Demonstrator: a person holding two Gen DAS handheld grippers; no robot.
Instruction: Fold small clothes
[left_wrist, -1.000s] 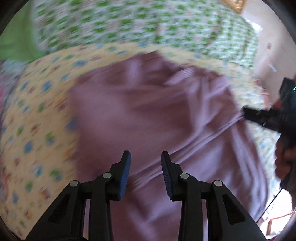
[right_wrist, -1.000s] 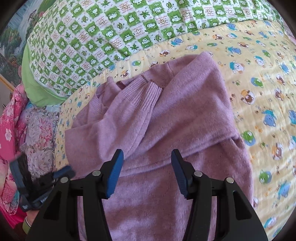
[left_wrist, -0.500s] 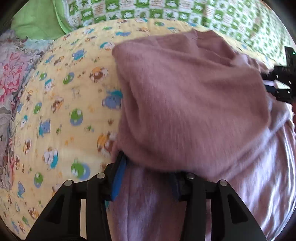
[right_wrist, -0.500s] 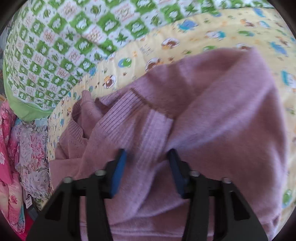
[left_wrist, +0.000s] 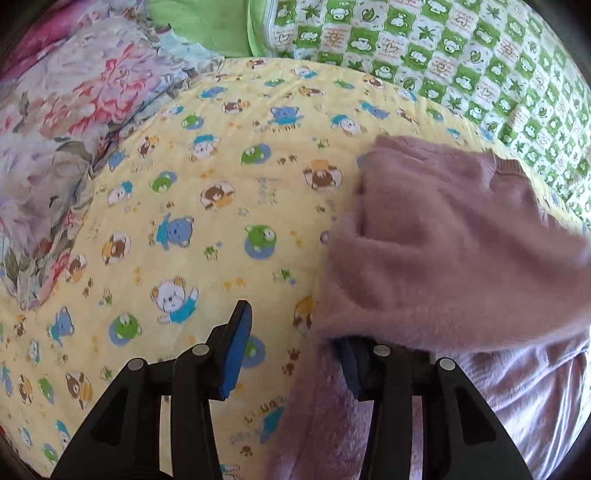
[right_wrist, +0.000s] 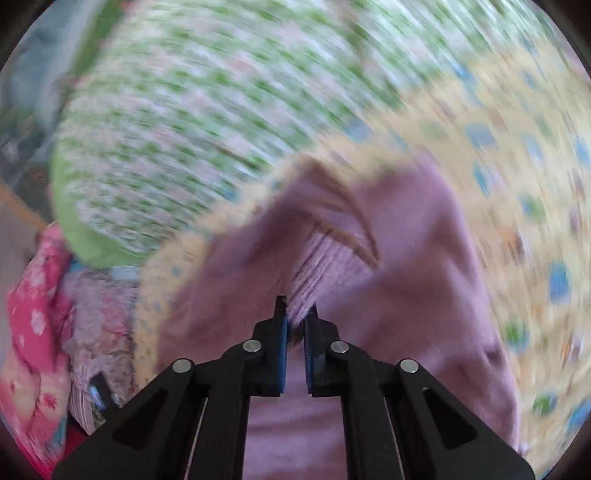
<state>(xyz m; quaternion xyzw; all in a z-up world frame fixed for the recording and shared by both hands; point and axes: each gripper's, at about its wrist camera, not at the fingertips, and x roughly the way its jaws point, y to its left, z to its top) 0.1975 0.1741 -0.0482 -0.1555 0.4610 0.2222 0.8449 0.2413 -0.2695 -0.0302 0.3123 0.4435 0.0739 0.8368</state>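
Observation:
A fuzzy purple sweater (left_wrist: 443, 240) lies on a yellow sheet printed with cartoon animals (left_wrist: 221, 240). My left gripper (left_wrist: 295, 332) stands open at the sweater's left edge. A folded flap of the knit drapes over its right finger, and the left finger (left_wrist: 236, 350) is bare above the sheet. In the right wrist view, which is blurred by motion, my right gripper (right_wrist: 296, 306) is shut on the sweater's ribbed cuff (right_wrist: 325, 269). The rest of the sweater (right_wrist: 406, 258) spreads out beyond and below the cuff.
A green-and-white checked quilt (left_wrist: 443, 55) lies at the far side of the sheet, with a plain green cloth (left_wrist: 207, 26) beside it. Floral bedding (left_wrist: 74, 129) is heaped on the left. In the right wrist view, pink flowered fabric (right_wrist: 33, 332) is at the left edge.
My right gripper's jaws have shut on the ribbed cuff and its view has blurred. My left gripper has slid to the sweater's left edge, so more yellow sheet shows.

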